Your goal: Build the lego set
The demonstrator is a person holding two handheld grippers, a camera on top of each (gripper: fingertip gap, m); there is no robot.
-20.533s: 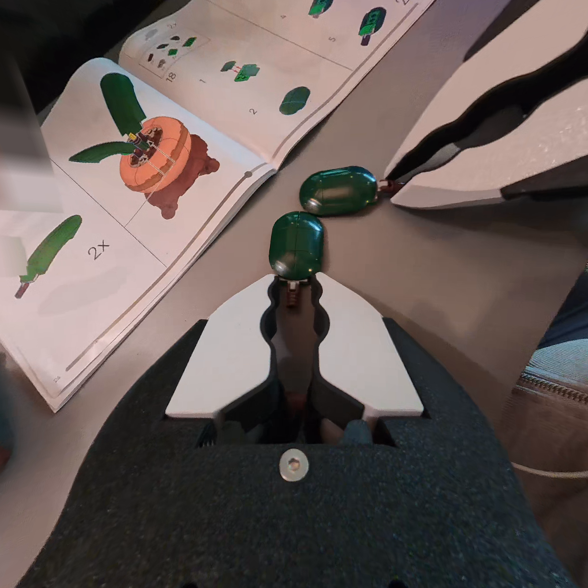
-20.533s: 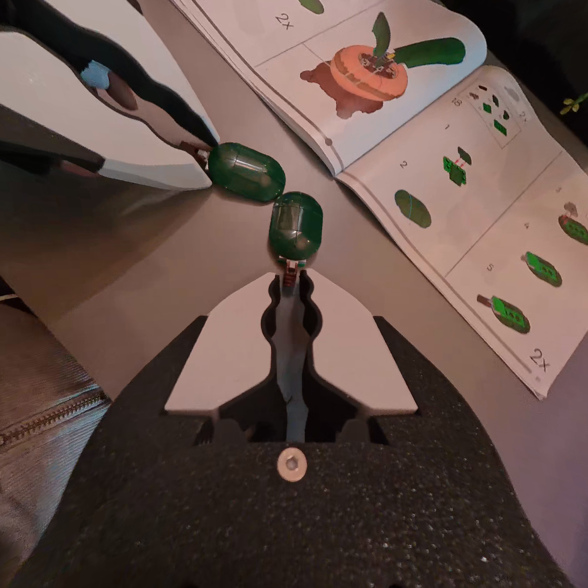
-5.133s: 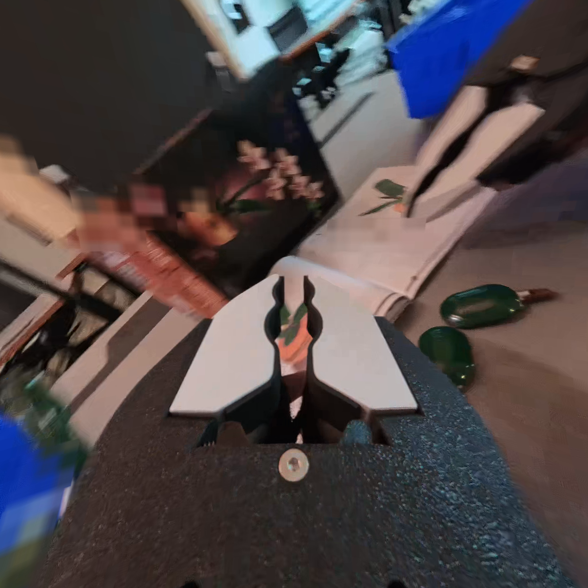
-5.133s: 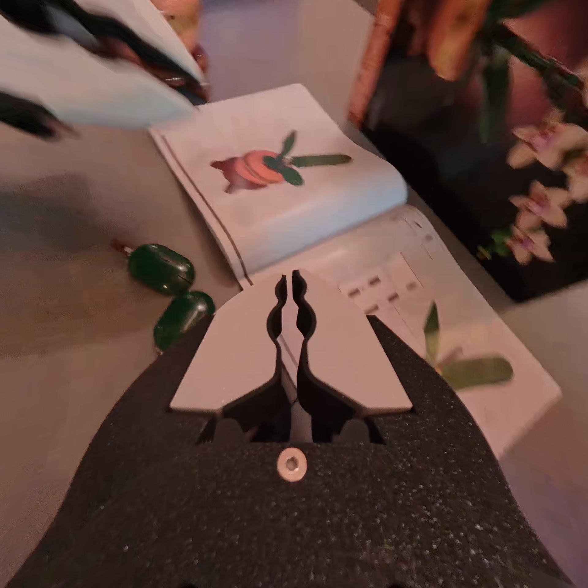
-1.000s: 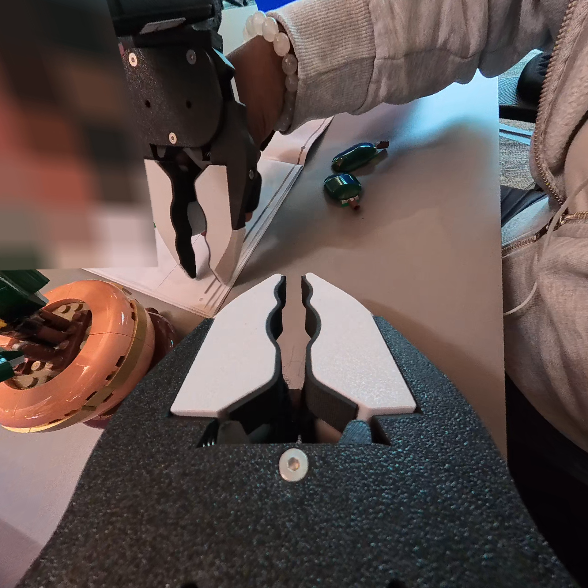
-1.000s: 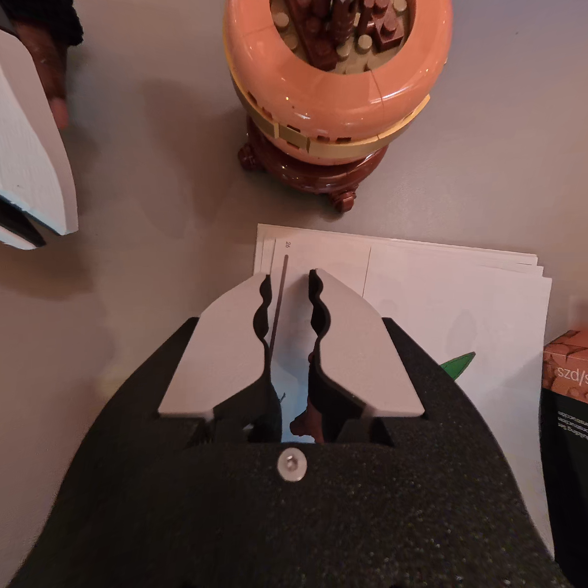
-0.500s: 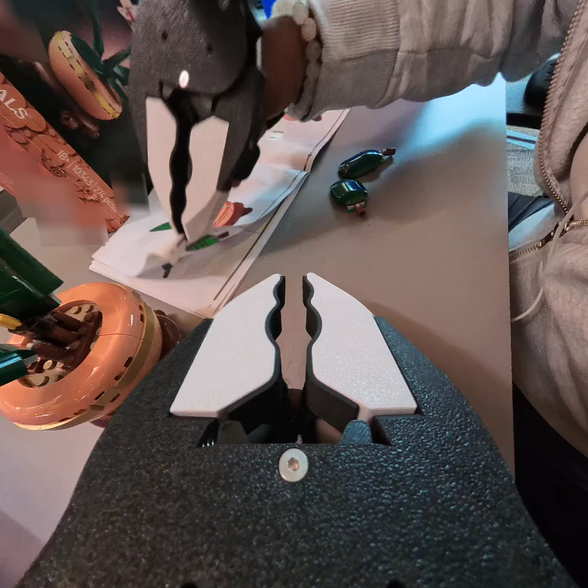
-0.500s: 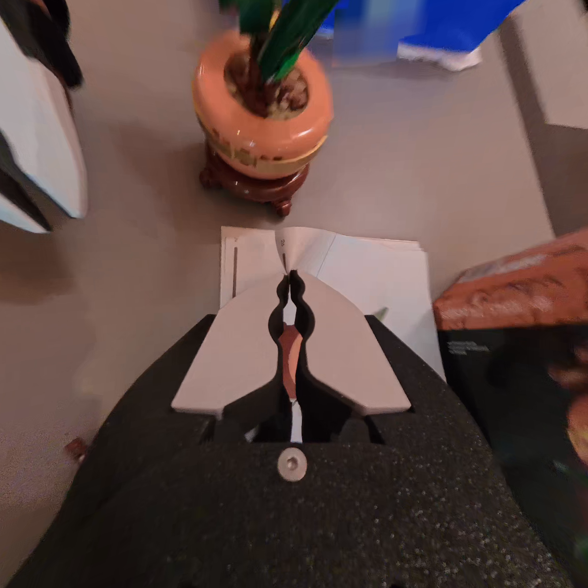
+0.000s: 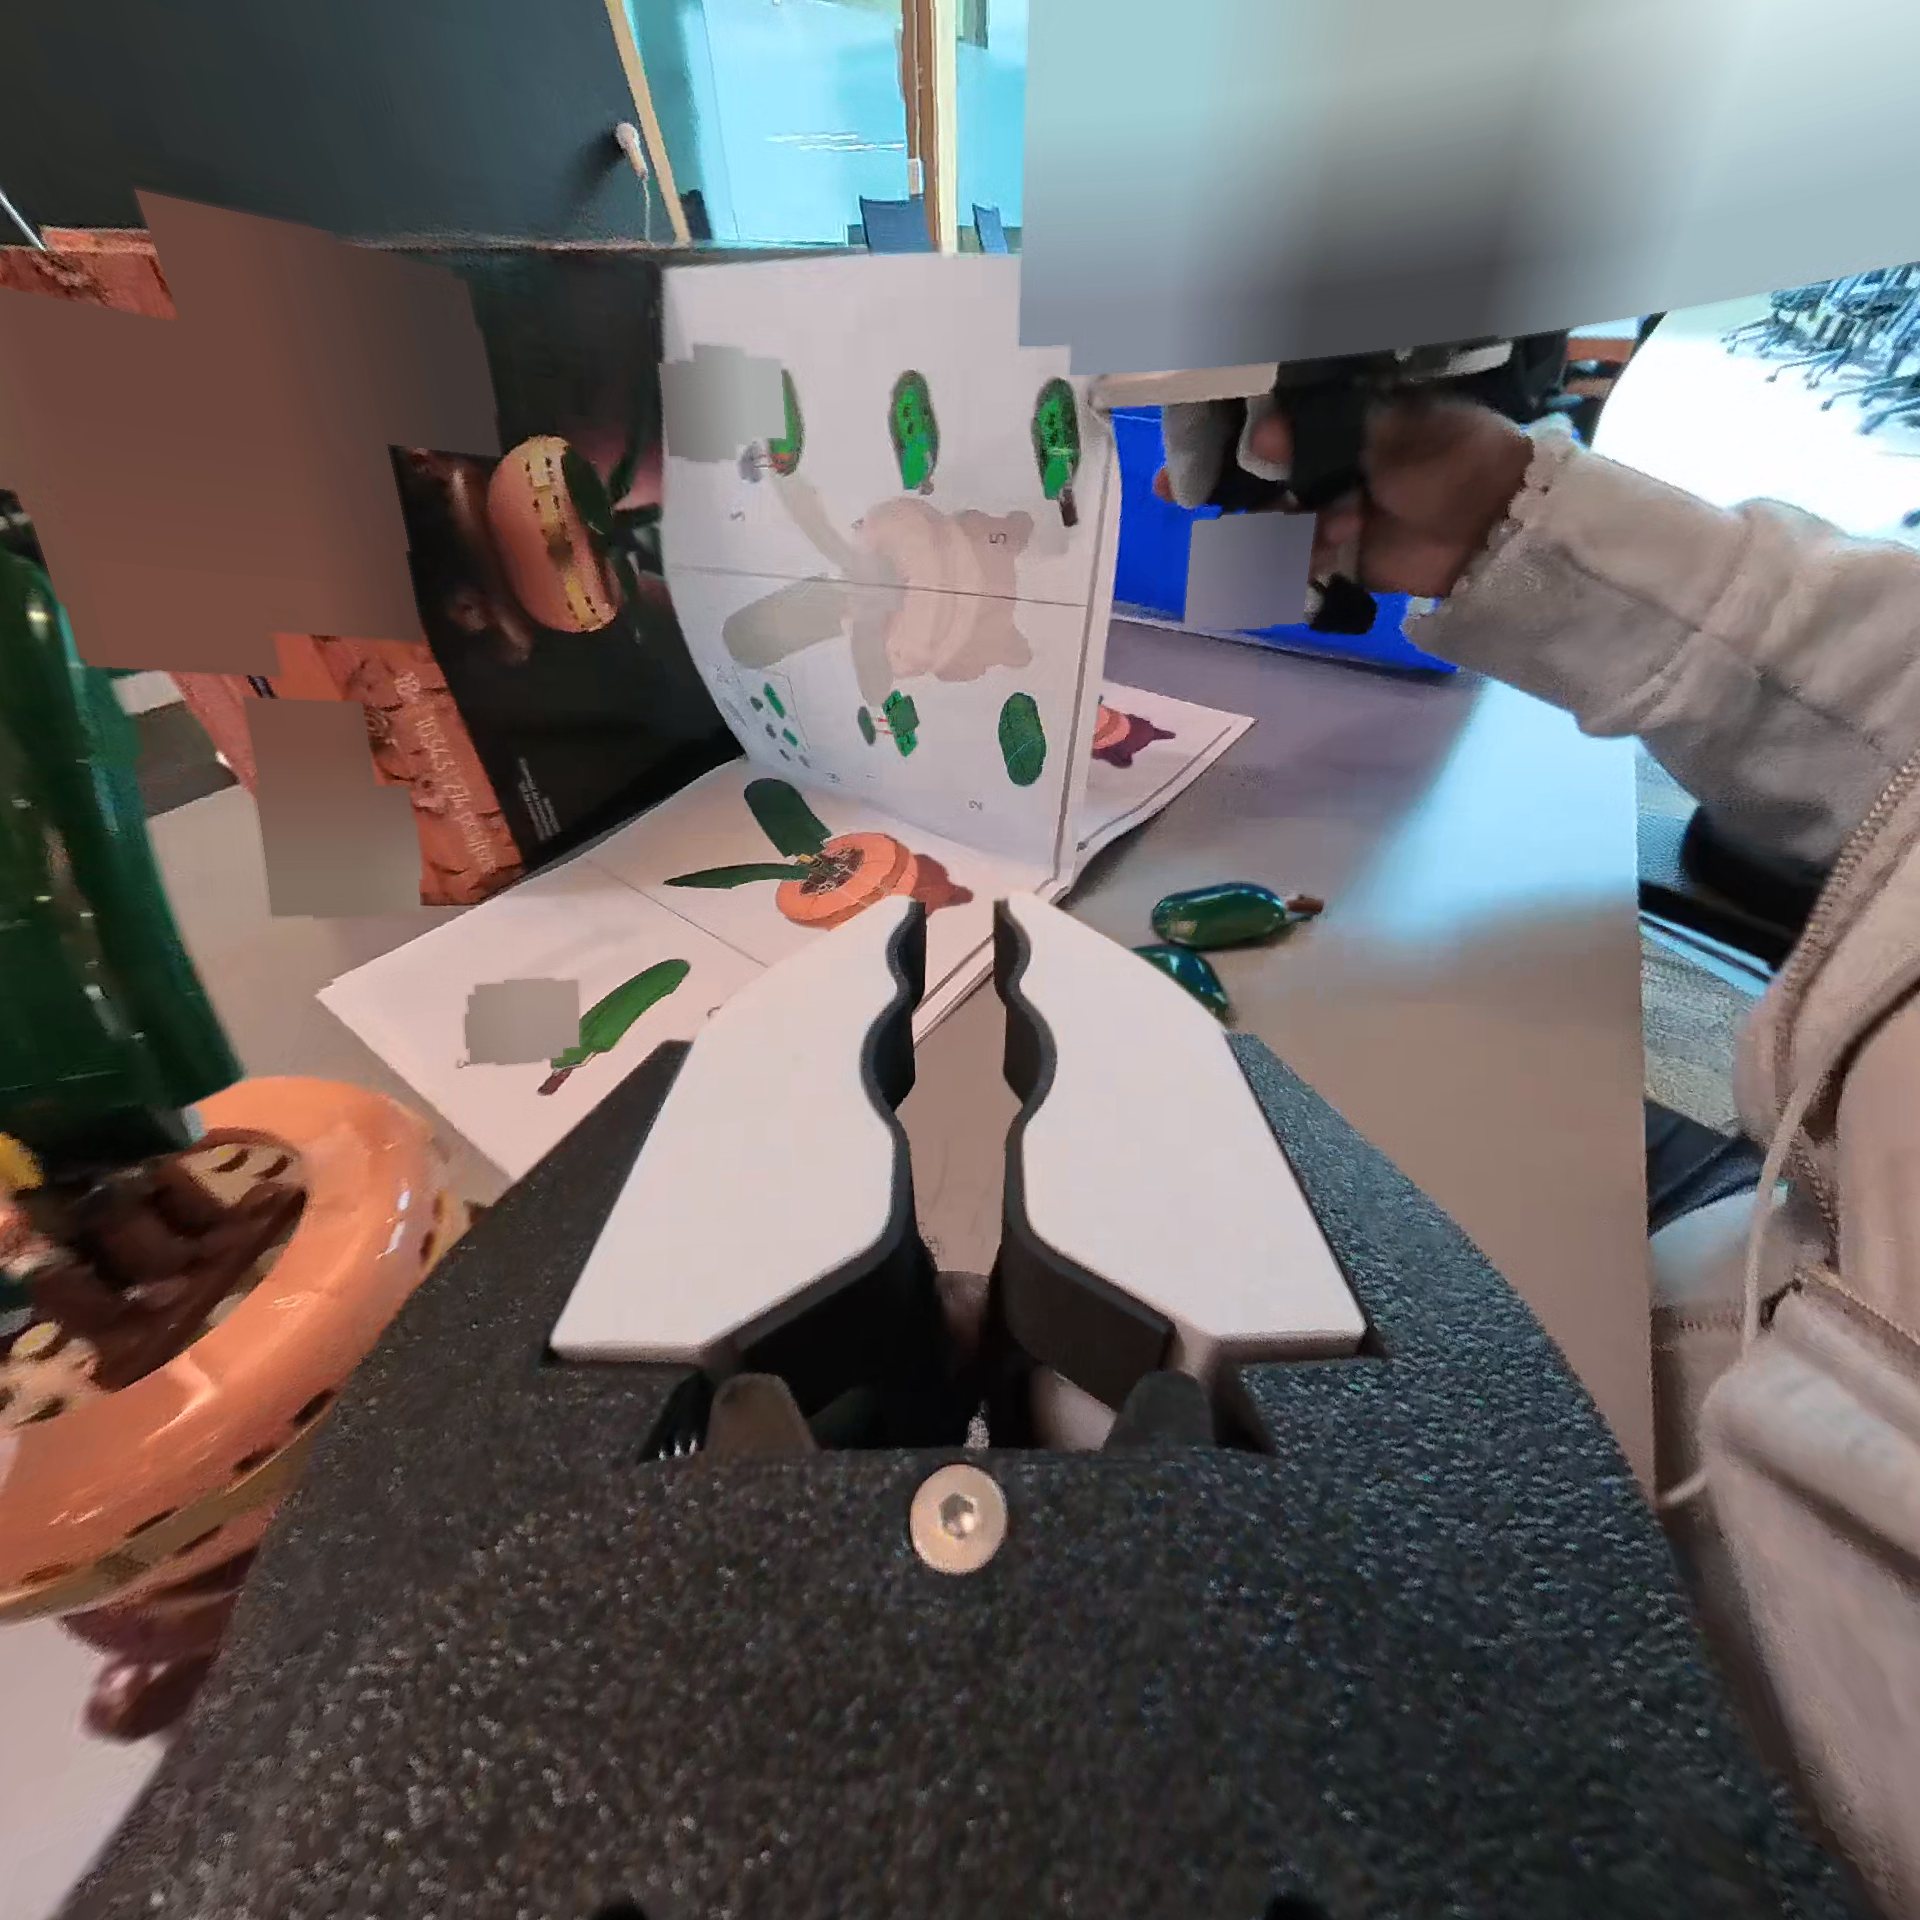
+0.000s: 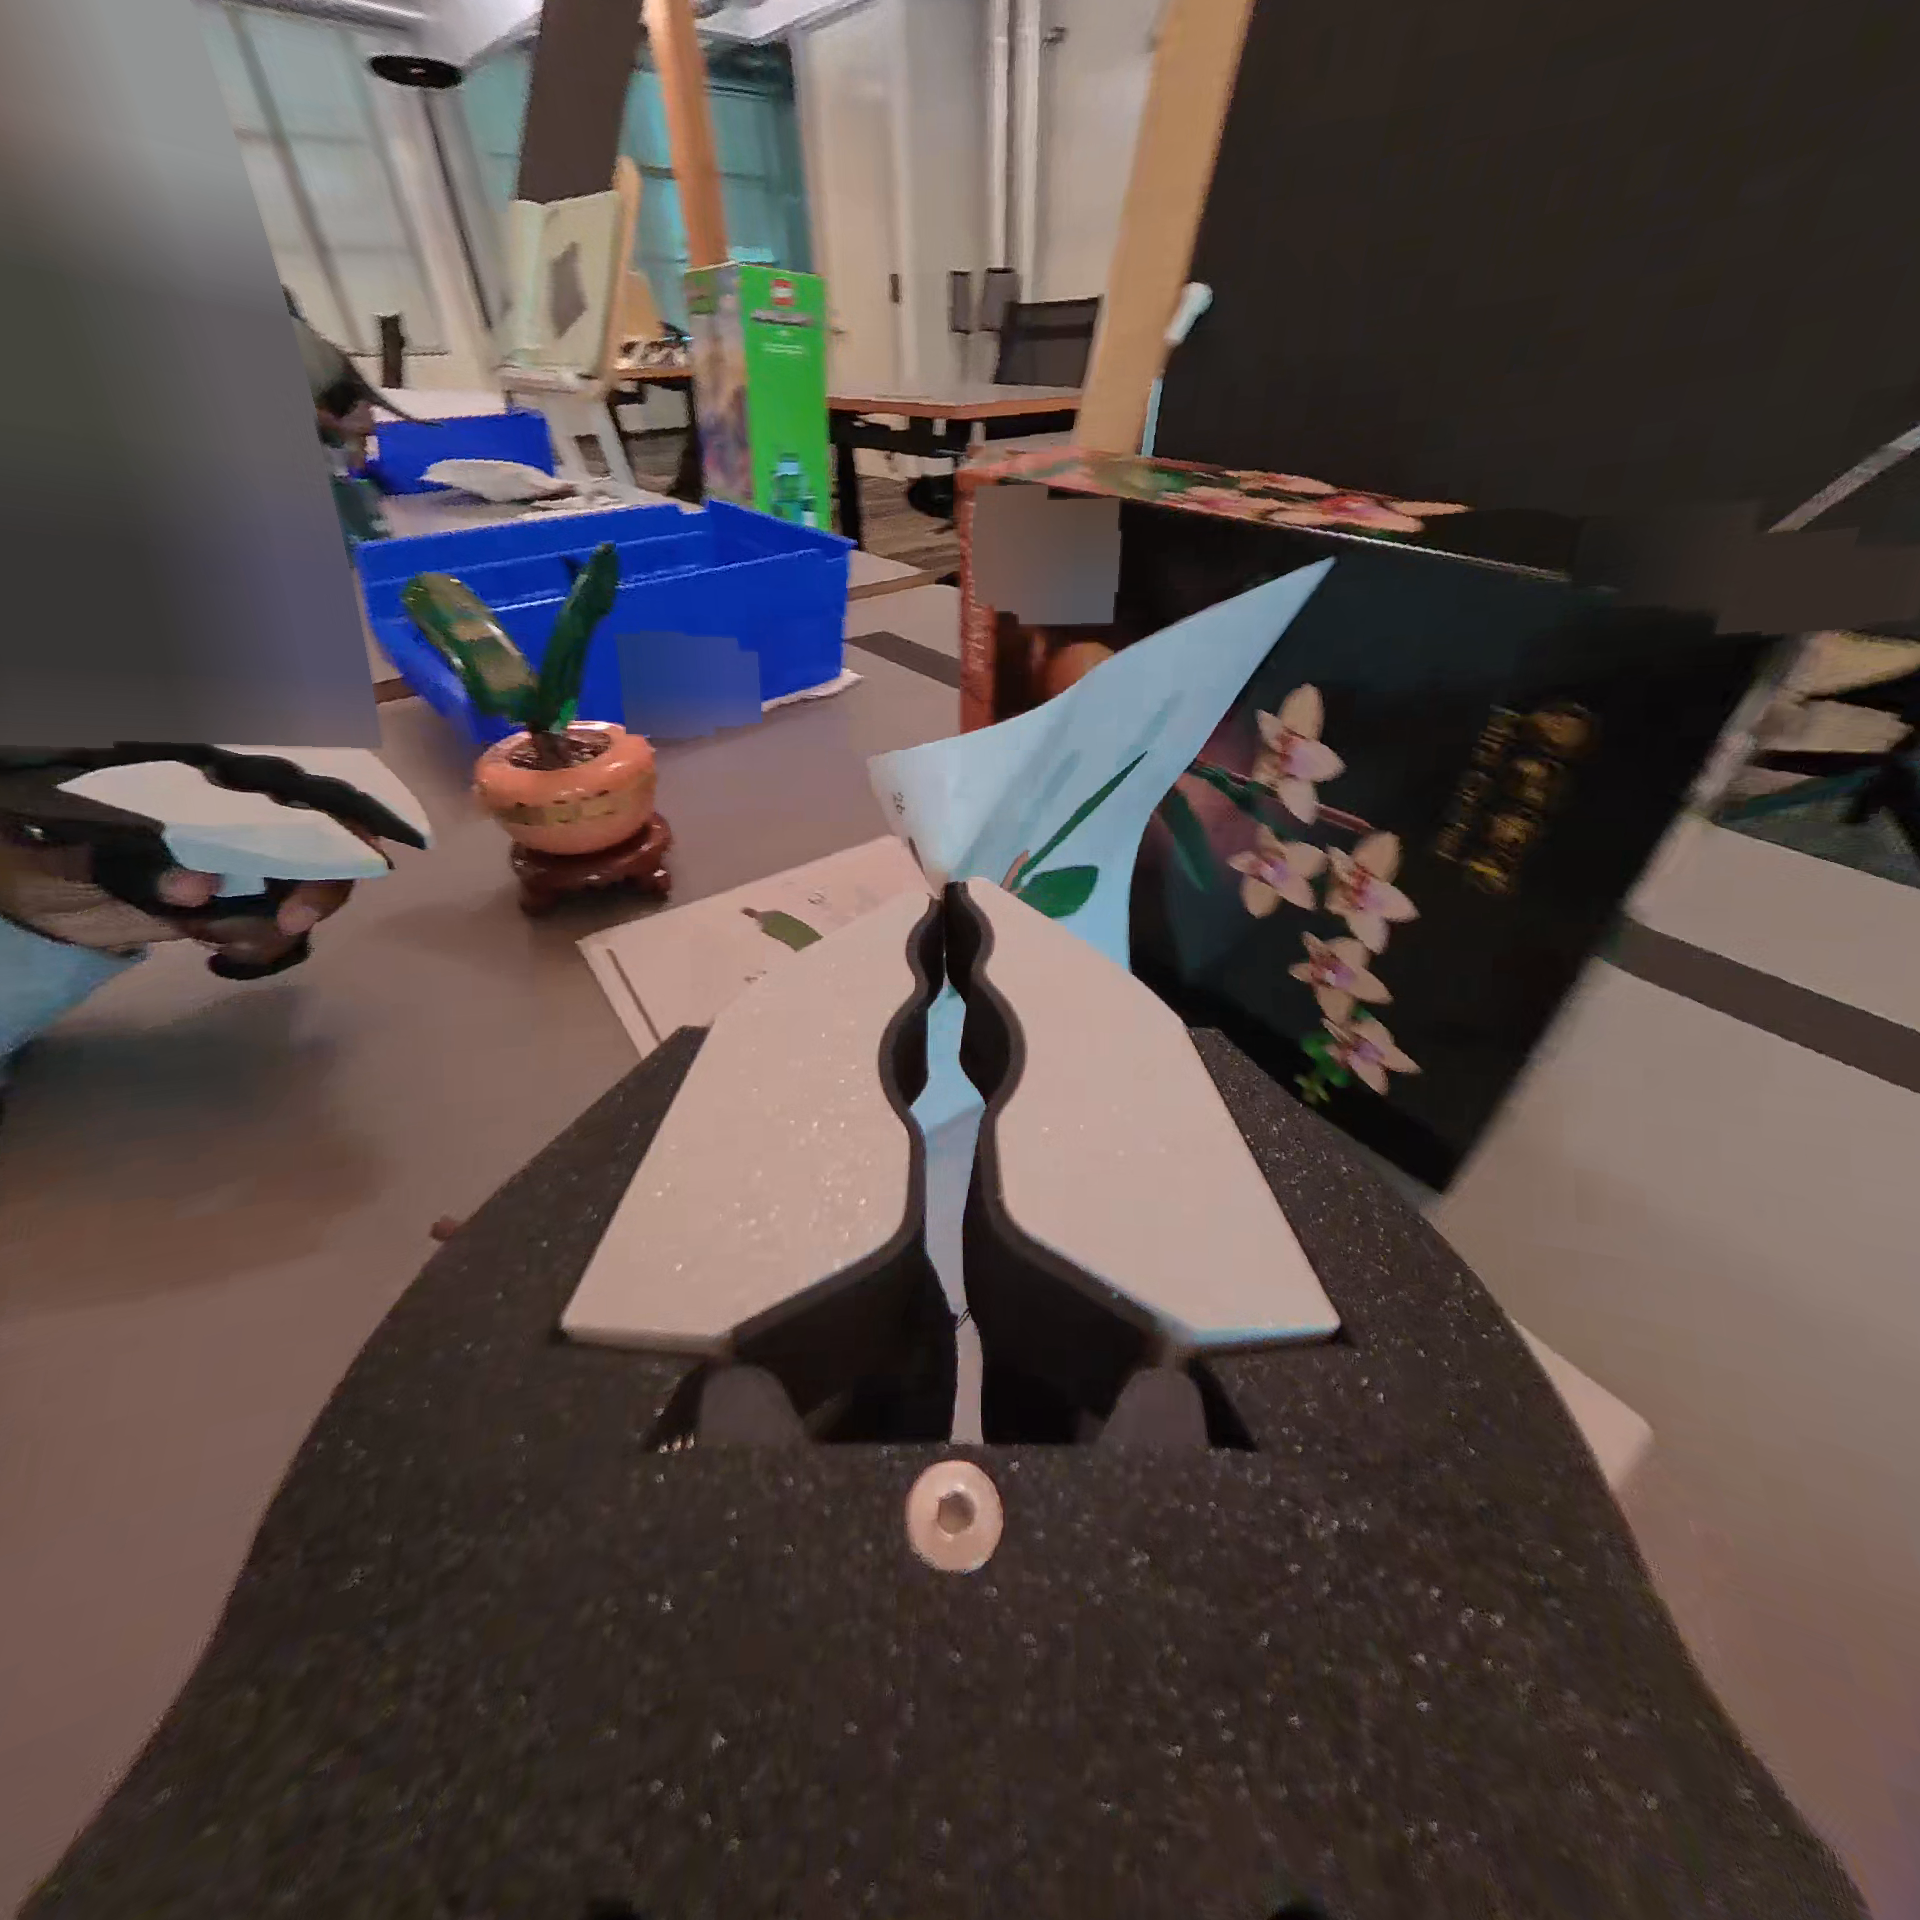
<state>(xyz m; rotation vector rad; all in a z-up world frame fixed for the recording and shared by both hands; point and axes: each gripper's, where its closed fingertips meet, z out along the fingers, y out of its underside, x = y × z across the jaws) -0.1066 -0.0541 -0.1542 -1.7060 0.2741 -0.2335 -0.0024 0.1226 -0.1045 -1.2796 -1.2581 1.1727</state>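
your right gripper [image 10: 948,902] is pinching a page [image 10: 1091,774] of the instruction booklet [image 9: 665,935], lifted off the table [image 9: 1403,935]. your left gripper [image 9: 958,925] has a small gap and holds nothing. the lego pot [image 10: 566,784] stands beside the booklet, two green leaf pieces [image 9: 1216,914] lie behind.

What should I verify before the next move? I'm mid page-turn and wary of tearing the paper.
1. Right hand-held gripper shut on the white paper booklet page, at its corner: ok.
2. Page lifted off the open booklet, no tear visible: ok.
3. Left hand-held gripper open and empty: ok.
4. Two dark green glossy leaf pieces on the grey table, clear of the page: ok.
5. Orange brick-built pot upright, apart from the booklet: ok.
6. Next step visible: cannot tell.
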